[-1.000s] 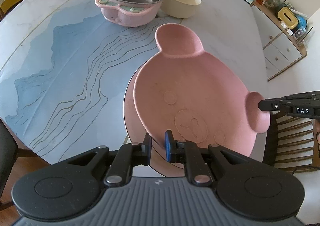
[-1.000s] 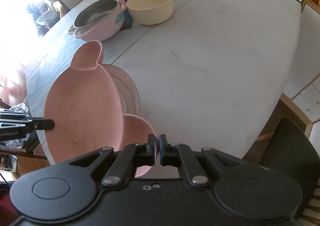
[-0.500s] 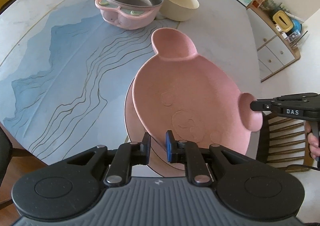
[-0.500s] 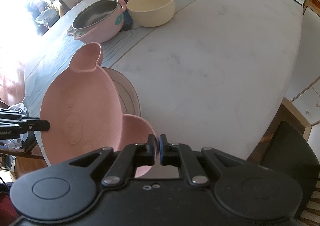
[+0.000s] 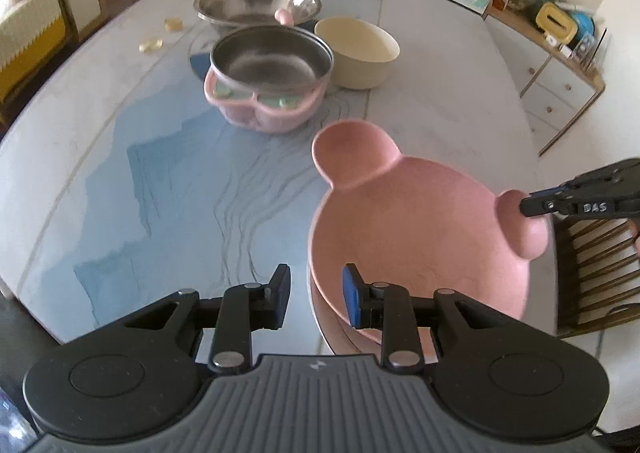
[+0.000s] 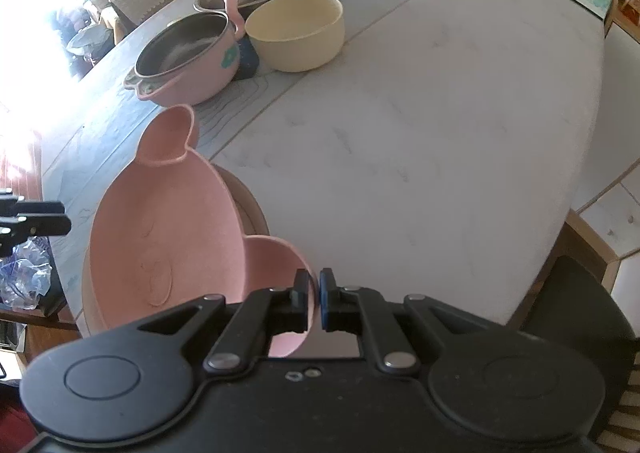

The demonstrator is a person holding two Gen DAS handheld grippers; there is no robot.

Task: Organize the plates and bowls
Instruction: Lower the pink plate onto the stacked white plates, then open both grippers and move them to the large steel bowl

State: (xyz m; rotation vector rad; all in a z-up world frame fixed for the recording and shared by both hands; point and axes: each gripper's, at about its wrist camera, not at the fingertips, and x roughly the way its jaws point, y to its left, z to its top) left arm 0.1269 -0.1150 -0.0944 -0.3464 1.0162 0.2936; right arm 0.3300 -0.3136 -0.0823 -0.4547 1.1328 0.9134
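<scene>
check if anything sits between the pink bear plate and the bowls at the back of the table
Nothing visible does. The pink bear plate is held by one ear in the right gripper; only bare table lies between it and the cream bowl and pink pot.

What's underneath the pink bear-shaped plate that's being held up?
Under the pink bear-shaped plate, another round plate lies on the table; only its edge shows, the rest is covered.

left hand-held gripper (image 5: 314,295): jaws opening, empty | right hand-held gripper (image 6: 314,299): clamped shut
</scene>
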